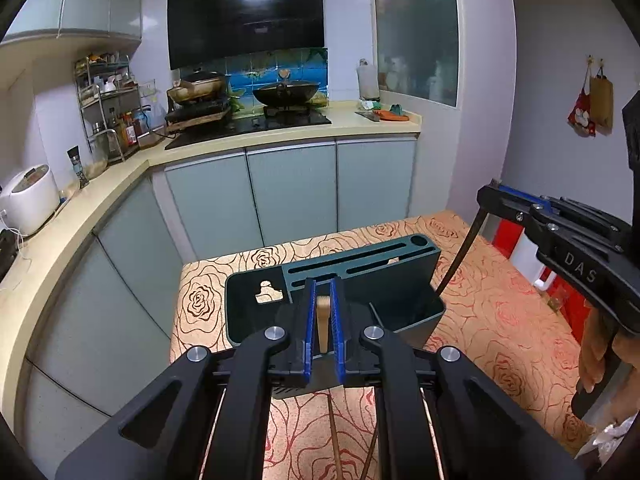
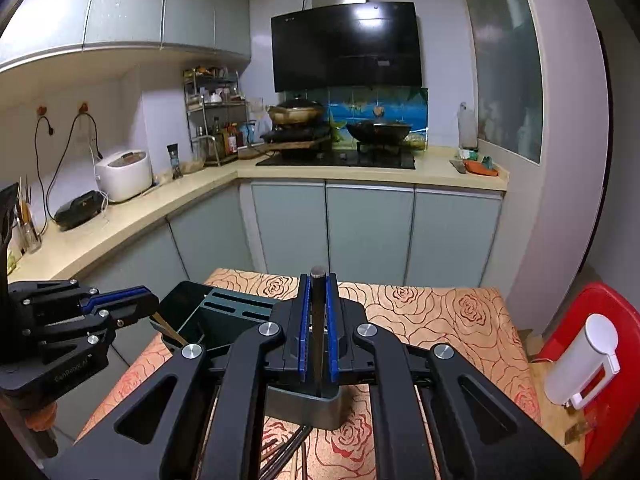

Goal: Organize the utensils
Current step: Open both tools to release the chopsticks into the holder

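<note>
A dark green utensil holder with knife slots and an open bin stands on the rose-patterned table. My left gripper is shut on a wooden utensil handle, held just above the holder's near side. My right gripper is shut on a dark utensil handle over the holder's bin. In the left wrist view the right gripper holds that dark handle slanting down into the bin. The left gripper also shows in the right wrist view. Loose chopsticks lie on the table.
A red chair with a white dispenser stands right of the table. Kitchen counter with rice cooker, stove and pans lies beyond. Cabinets stand behind the table's far edge.
</note>
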